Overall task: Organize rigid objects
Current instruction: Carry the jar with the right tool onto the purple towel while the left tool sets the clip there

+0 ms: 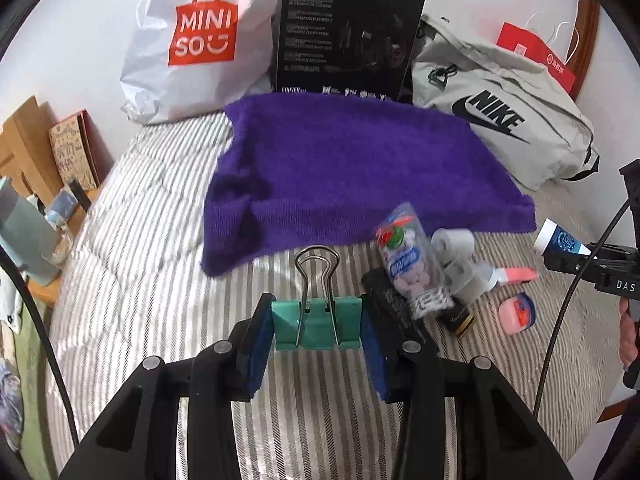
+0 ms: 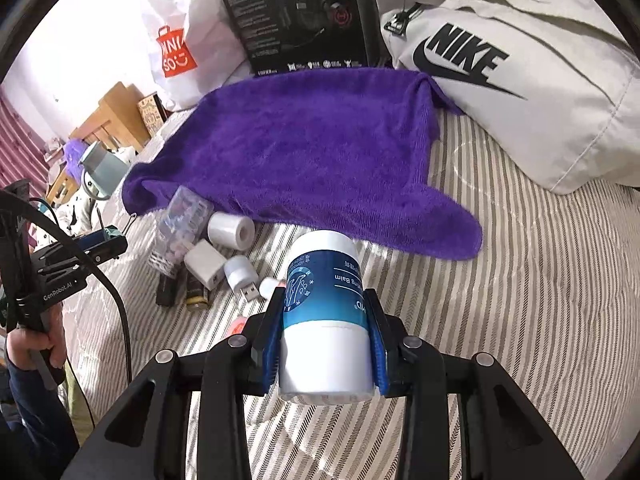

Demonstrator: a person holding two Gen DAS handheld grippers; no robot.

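Progress is slight: the purple fluffy towel (image 1: pixel 360 164) on the striped bed (image 1: pixel 152 248) lies bare, clutter (image 2: pixel 208 256) heaped at its near edge; the left hand-held gripper (image 1: pixel 316 336) pinches a green metal binder clip (image 1: pixel 316 322), the right hand-held gripper (image 2: pixel 326 348) a white-and-blue balm tube (image 2: pixel 324 312).

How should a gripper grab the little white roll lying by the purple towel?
Grip the white roll across its curved sides, coming down from above. It lies on its side on the striped bedcover with its open core facing right, so the round body is exposed on top. The clear candy bottle crowds its left side, so keep the fingers front and back.
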